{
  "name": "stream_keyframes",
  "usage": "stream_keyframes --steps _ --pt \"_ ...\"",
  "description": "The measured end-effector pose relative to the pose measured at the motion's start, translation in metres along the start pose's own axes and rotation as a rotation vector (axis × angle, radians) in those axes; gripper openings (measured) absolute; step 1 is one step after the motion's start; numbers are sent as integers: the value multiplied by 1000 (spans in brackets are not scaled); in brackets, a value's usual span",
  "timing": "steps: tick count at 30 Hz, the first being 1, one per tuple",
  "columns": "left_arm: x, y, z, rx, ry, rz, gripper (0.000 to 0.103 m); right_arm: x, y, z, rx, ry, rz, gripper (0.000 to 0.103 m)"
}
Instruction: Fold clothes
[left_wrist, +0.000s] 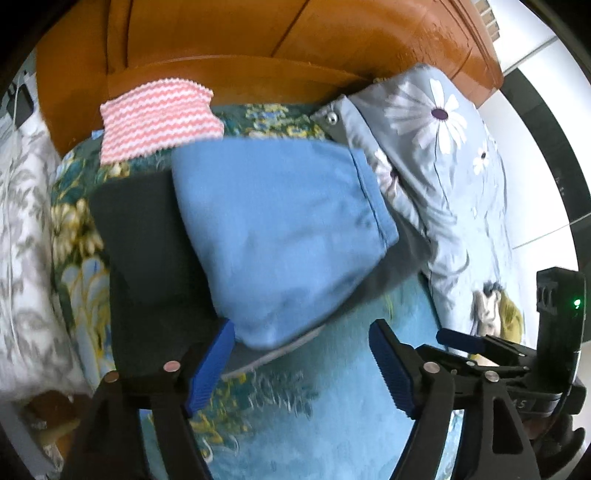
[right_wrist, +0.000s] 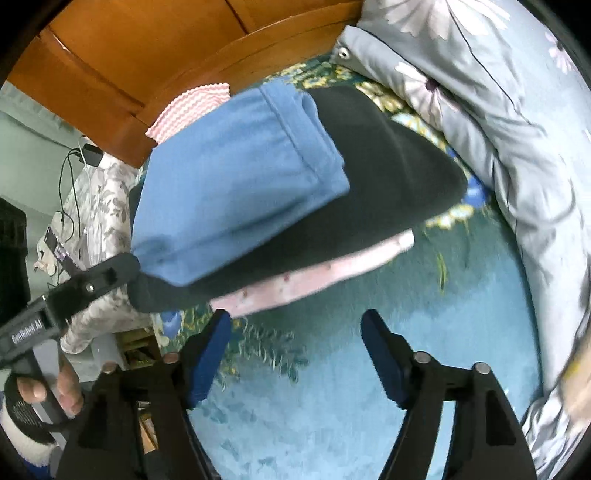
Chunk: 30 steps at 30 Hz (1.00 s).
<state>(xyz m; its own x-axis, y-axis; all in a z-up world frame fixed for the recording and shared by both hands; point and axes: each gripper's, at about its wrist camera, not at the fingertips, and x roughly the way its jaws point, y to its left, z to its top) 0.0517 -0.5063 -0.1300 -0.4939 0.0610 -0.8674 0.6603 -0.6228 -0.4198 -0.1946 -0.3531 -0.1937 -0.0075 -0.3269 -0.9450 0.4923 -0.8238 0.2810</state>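
A folded blue garment (left_wrist: 280, 236) lies on top of a folded dark garment (left_wrist: 147, 251) on the bed; a pink one peeks out beneath the stack in the right wrist view (right_wrist: 317, 277). The blue garment (right_wrist: 229, 184) and dark garment (right_wrist: 388, 177) show there too. My left gripper (left_wrist: 301, 365) is open, just in front of the stack, its left fingertip by the blue garment's near edge. My right gripper (right_wrist: 295, 354) is open and empty over the bedspread, short of the stack. The left gripper's body (right_wrist: 74, 291) shows at the stack's left corner.
A pink-and-white zigzag cloth (left_wrist: 159, 114) lies behind the stack by the wooden headboard (left_wrist: 258, 37). A grey floral duvet (left_wrist: 443, 155) is bunched on the right. A white floral pillow (left_wrist: 26, 258) lies at the left. The teal floral bedspread (right_wrist: 332, 406) is in front.
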Motion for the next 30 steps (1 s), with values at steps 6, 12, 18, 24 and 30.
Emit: stream_keyframes --steps 6,12,18,24,30 --pt "-10 -14 -41 6 -19 22 103 -5 1 -32 -12 26 -21 79" --pt "-29 -17 -59 -11 -77 35 103 -14 6 -47 -28 11 -39 80" --pt "-53 -23 -67 10 -113 80 103 -27 12 -60 -38 -32 -55 95" --pt "-66 -25 -76 11 -112 125 103 -38 18 -77 -60 -70 -80 97" --pt "-78 -32 -79 38 -141 182 103 -51 24 -91 -110 -121 -130 103"
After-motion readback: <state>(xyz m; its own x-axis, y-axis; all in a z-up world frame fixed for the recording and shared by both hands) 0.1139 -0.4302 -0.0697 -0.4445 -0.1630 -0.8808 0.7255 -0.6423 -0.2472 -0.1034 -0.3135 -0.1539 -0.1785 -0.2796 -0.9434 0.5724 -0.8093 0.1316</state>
